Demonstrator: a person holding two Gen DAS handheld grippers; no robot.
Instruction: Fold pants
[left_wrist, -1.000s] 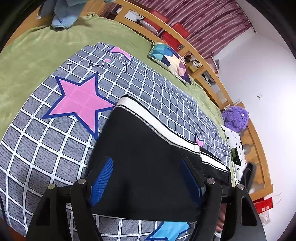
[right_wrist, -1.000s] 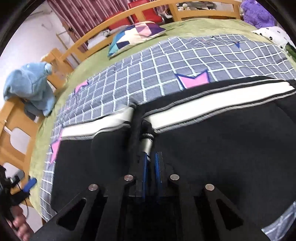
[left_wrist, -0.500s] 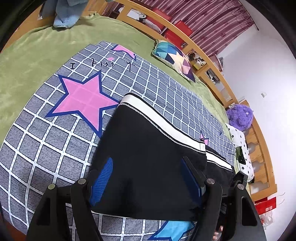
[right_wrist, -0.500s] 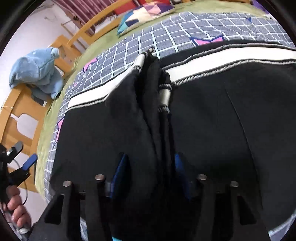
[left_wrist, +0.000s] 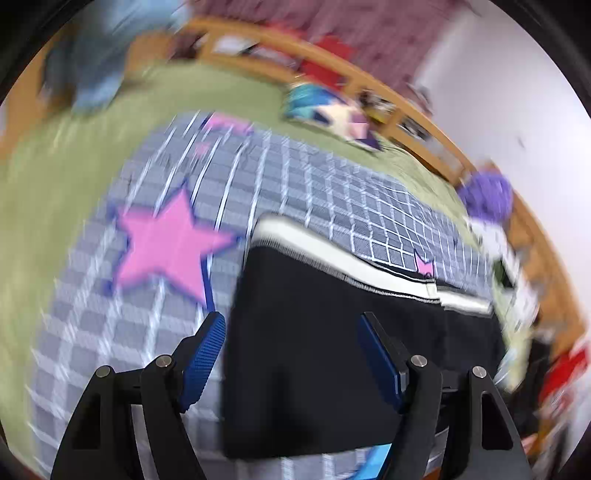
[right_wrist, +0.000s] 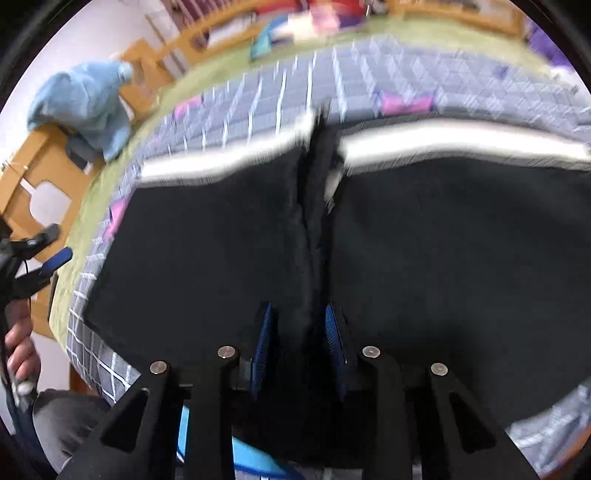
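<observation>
Black pants (left_wrist: 295, 387) with a white side stripe (left_wrist: 332, 258) lie flat on the grey checked bedspread (left_wrist: 110, 332). My left gripper (left_wrist: 291, 317) hangs open over the pants' left end, its left pad (left_wrist: 203, 354) over the bedspread beside the cloth edge. In the right wrist view the pants (right_wrist: 461, 240) fill the middle, with a raised ridge of black cloth (right_wrist: 314, 221) running down the centre. My right gripper (right_wrist: 298, 308) straddles that ridge; its jaws are opening and the pads (right_wrist: 264, 343) stand just off the cloth. Both views are motion-blurred.
A green blanket (left_wrist: 55, 177) lies under the bedspread. A patterned pillow (left_wrist: 325, 110) and a purple plush (left_wrist: 487, 195) sit near the wooden bed rail (left_wrist: 406, 107). A blue plush (right_wrist: 85, 103) rests on a wooden chair. A hand (right_wrist: 18, 350) holds the left gripper (right_wrist: 48, 254) at the bed's edge.
My right gripper went from shut on a pinch of pants cloth to apart, and the lifted ridge sank back. My left gripper rolled and shifted left, staying open.
</observation>
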